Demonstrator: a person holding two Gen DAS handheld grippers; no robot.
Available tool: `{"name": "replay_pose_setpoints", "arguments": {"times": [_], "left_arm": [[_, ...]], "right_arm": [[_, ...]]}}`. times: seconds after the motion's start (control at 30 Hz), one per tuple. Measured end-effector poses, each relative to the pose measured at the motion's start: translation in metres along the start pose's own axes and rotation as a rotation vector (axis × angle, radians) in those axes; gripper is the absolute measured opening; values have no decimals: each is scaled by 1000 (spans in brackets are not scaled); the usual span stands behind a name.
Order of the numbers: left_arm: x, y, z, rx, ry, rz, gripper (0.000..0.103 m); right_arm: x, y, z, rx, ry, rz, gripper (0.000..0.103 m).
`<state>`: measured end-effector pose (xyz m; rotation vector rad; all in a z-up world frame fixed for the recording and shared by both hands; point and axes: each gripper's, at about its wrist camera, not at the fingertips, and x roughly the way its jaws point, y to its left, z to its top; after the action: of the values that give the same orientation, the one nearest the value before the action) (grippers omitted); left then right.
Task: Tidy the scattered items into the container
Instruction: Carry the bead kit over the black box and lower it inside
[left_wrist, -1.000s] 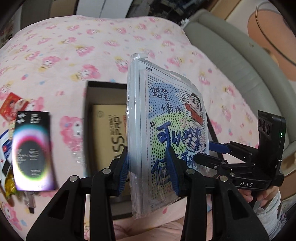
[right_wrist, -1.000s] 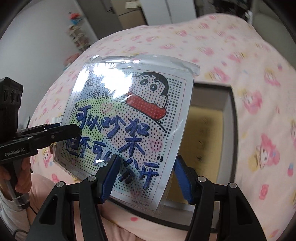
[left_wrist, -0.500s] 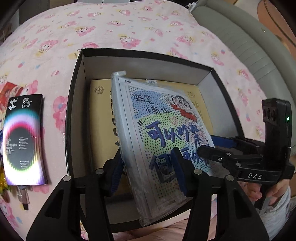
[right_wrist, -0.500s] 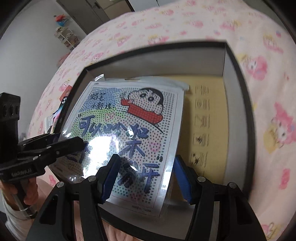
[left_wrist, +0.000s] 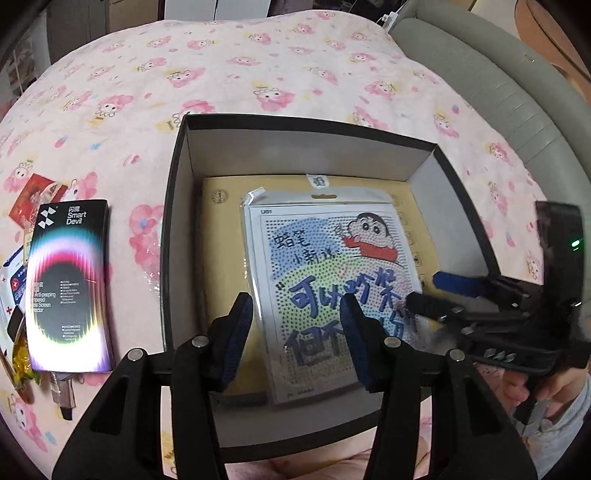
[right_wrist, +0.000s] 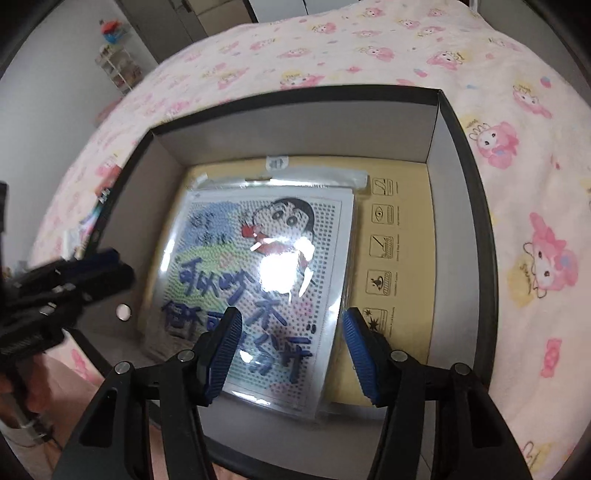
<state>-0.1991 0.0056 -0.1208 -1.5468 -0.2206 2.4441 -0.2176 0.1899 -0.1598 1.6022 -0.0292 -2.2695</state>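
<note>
The cartoon packet (left_wrist: 332, 288) lies flat in the black box (left_wrist: 173, 221) on a tan carton (right_wrist: 399, 258). The left gripper (left_wrist: 295, 339) and right gripper (right_wrist: 291, 350) straddle it, half open; contact looks broken, though glare blurs it. The left's jaws have just been widening, seemingly to release.

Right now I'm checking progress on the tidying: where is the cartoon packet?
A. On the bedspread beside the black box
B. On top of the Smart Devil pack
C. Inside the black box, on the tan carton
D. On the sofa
C: the cartoon packet lies within the walls of the black box, flat on the tan carton; the Smart Devil pack lies outside on the bedspread.
</note>
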Motion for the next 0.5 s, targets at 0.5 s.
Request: {"name": "replay_pose_setpoints", "arguments": {"times": [0.5], "left_arm": [[5,-2,3,4,-3,-6,50]], "right_arm": [[8,-10,-2,46,50,151,57]]}}
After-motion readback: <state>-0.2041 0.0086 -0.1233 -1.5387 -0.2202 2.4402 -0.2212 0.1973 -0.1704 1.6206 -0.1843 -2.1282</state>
